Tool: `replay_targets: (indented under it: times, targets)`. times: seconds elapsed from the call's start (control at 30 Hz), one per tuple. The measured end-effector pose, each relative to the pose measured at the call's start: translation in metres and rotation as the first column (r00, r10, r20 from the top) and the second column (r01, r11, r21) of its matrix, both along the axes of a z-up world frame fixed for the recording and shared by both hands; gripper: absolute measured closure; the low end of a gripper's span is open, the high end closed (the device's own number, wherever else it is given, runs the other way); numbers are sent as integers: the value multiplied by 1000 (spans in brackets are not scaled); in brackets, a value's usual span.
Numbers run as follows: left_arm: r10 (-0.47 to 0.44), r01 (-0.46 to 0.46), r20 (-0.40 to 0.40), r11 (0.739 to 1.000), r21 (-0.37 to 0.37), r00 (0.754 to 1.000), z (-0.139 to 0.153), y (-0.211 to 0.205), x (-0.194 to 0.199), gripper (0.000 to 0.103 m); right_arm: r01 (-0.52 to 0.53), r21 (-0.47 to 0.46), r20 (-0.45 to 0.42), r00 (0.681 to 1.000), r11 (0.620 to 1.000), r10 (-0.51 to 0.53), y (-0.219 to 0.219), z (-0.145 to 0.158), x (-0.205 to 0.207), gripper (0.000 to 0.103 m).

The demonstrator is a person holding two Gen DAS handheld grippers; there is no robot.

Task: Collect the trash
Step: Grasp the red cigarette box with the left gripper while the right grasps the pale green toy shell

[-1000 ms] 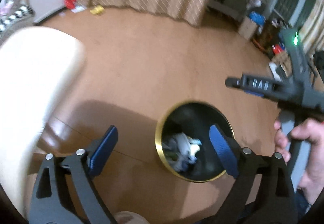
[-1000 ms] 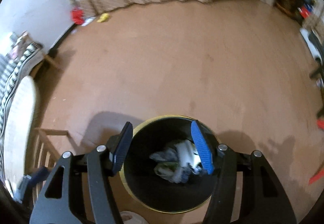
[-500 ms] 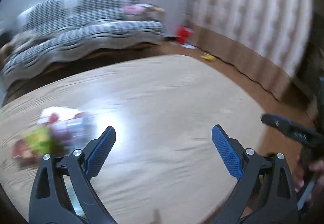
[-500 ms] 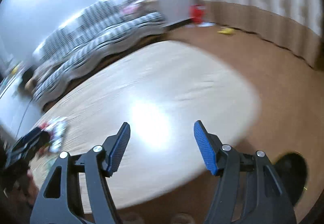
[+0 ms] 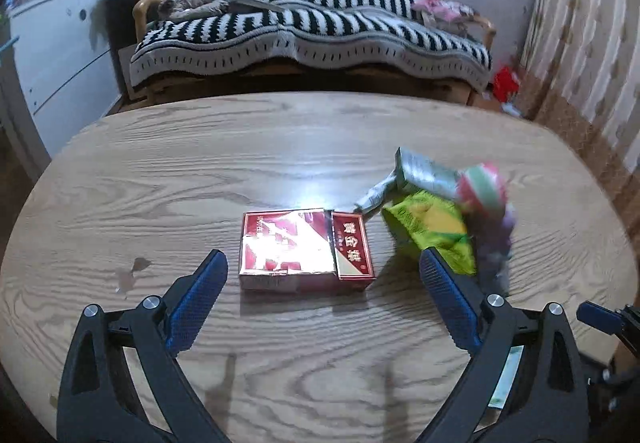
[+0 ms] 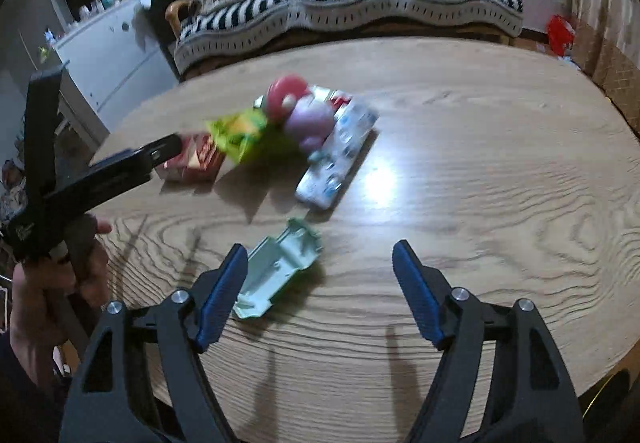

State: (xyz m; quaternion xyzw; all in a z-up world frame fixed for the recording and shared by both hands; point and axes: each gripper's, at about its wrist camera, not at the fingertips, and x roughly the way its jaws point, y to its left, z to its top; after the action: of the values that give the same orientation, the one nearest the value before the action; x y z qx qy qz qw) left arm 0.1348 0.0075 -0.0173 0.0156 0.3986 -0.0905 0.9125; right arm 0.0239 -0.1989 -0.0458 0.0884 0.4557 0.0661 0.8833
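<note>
Both grippers swung from trash bin to desk point(image 5: 160, 171). Left gripper point(image 5: 324, 299) wide open, empty, over red cigarette pack point(image 5: 304, 247). Right gripper point(image 6: 320, 291) just widened, empty, green tray point(image 6: 280, 267) at its left jaw. Next pickup pending.

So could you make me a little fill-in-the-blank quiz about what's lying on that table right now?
1. The red box lies on a ____ table.
2. The left gripper has its jaws ____, with nothing between them.
3. The pale green plastic tray lies nearest the ____ gripper.
4. The sofa behind wears a black-and-white ____ cover.

Answers: wooden; open; right; striped
</note>
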Motion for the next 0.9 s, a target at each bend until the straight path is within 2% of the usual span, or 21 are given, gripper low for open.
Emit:
replay_targets:
  times: [0.07, 0.17, 0.43, 0.53, 0.6, 0.63, 0.67, 0.8, 0.9]
  targets:
    - [6, -5, -19, 999, 51, 1000, -10, -3, 13, 9, -9, 12, -21, 1000, 1000, 10, 2, -7, 3, 26]
    - [-7, 11, -29, 994, 108, 1000, -21, -11, 29, 9, -15, -17, -25, 1000, 1000, 14, 13, -12, 5, 23]
    - [14, -10, -104, 999, 32, 995, -44, 0, 42, 9, -30, -47, -70, 997, 998, 26, 30, -28, 13, 22]
    - [22, -22, -101, 1000, 0, 995, -45, 1, 46, 9, -33, -64, -95, 995, 997, 27, 40, -36, 21, 22]
    - [24, -23, -101, 1000, 8, 995, -46, -1, 45, 10, -33, -79, -108, 994, 996, 24, 45, -42, 23, 22]
    - [23, -20, -99, 999, 28, 995, -46, -3, 45, 16, -28, -101, -100, 995, 994, 17, 48, -42, 25, 22]
    - [21, -17, -94, 999, 44, 995, -45, -4, 45, 17, -26, -105, -100, 995, 994, 15, 49, -42, 26, 22]
    - [22, -22, -100, 1000, -3, 995, -43, 2, 41, 21, -18, -110, -98, 995, 994, 7, 49, -42, 28, 22]
    - [48, -48, -103, 999, 0, 994, -41, 6, 40, 22, -14, -118, -98, 995, 993, 2, 50, -42, 29, 22]
